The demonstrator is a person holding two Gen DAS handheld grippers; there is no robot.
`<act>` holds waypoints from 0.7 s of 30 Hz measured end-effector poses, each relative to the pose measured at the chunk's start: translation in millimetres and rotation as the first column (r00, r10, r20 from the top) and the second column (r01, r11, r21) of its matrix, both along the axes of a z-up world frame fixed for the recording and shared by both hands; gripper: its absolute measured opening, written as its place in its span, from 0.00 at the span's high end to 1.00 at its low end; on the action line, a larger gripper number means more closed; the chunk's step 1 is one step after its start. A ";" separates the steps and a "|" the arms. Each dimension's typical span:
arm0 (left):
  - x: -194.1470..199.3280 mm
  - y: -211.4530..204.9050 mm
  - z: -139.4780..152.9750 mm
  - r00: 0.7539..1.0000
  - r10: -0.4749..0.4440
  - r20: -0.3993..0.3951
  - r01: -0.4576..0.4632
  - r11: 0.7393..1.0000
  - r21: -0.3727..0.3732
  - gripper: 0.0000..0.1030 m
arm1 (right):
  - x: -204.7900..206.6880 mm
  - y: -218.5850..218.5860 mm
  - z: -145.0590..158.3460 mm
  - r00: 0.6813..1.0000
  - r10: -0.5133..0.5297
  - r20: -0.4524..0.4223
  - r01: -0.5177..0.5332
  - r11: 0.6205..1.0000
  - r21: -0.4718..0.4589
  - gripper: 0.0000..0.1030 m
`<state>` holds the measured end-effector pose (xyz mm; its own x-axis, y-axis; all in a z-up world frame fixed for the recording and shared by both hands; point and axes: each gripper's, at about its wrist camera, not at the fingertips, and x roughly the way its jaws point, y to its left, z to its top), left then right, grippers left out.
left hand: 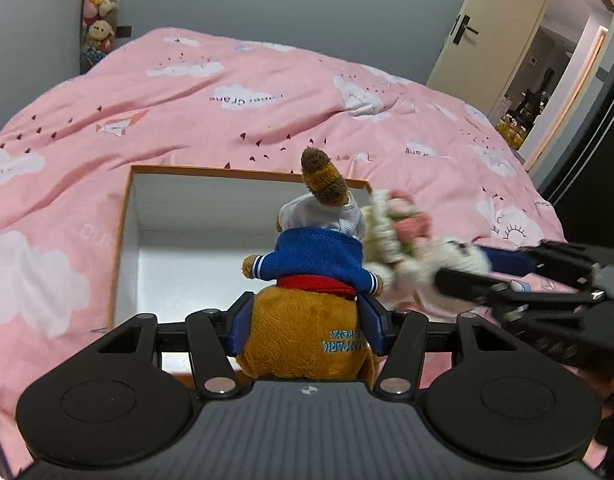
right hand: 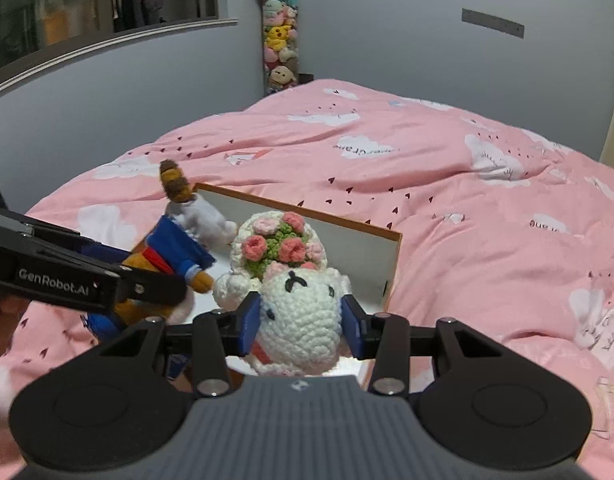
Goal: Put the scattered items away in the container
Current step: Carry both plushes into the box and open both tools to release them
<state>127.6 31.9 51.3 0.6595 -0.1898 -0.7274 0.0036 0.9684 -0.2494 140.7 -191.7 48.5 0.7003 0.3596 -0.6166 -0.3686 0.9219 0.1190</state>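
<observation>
Pink cloud-print duvet (left hand: 235, 112) covers the whole bed; it is soft, rumpled ground under everything. On it sits the container, an open white box with an orange rim (left hand: 127, 216), interior bare as far as both views show, though the near right part is hidden behind the toys. Judgement: nothing is stowed yet, and the two items in hand are at the drop stage. The left gripper (left hand: 305, 320) has its blue pads closed tight on the lower body of a brown plush animal in a blue jacket (left hand: 319, 256), held above the box's near right part. The right gripper (right hand: 303, 322) is clamped on the white head of a crocheted lamb doll with a flower bouquet (right hand: 299, 312), over the box's right end; in the left view it is motion-blurred. The two toys hang just beside each other, possibly touching, so each crowds the other's release. Farther off, a pale cloth or plush item (right hand: 595, 320) lies on the duvet to the right, perhaps still to collect. A hanging column of plush toys (right hand: 279, 40) occupies the wall corner; an open door (left hand: 463, 36) stands beyond the bed.
</observation>
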 end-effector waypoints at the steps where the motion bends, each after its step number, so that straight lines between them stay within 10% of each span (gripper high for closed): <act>1: 5.6 -1.9 -2.6 1.000 0.007 -0.005 -0.007 1.000 0.017 0.38 | 5.9 3.9 -5.3 1.000 -0.010 -0.004 0.010 1.000 -0.005 0.55; 6: 29.1 -8.1 -16.4 0.999 0.039 -0.013 -0.038 0.995 0.088 0.38 | 27.1 17.7 -31.7 0.997 -0.073 -0.020 0.071 0.995 -0.063 0.55; 21: 82.6 6.1 -86.1 0.971 0.054 -0.232 -0.062 0.998 -0.028 0.38 | 49.8 29.0 -82.2 0.985 -0.135 -0.105 0.119 0.981 -0.152 0.56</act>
